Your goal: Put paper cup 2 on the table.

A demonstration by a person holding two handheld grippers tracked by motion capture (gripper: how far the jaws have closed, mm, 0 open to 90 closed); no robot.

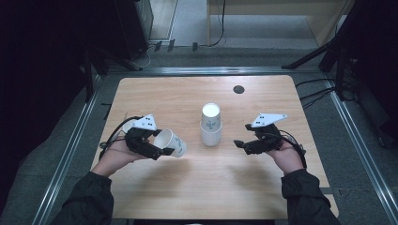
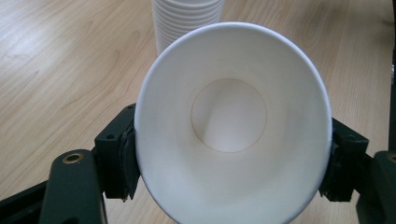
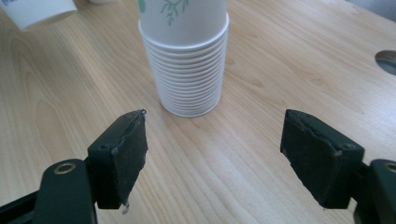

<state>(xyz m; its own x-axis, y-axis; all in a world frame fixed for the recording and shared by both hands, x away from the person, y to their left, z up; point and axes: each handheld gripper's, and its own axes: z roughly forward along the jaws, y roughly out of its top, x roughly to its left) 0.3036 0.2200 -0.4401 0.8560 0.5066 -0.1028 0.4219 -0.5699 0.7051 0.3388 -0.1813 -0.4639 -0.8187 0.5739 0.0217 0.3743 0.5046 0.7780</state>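
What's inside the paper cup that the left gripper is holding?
Nothing: the left gripper view looks straight into the paper cup, and its white walls and round bottom are bare. Behind it stands the stack of cups, mostly covered by the held cup.

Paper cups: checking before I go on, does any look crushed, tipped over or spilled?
Nothing stands out. The stack of cups stands upright on the table, upside down. The single cup lies sideways between the left gripper's pads, its rim round and undented.
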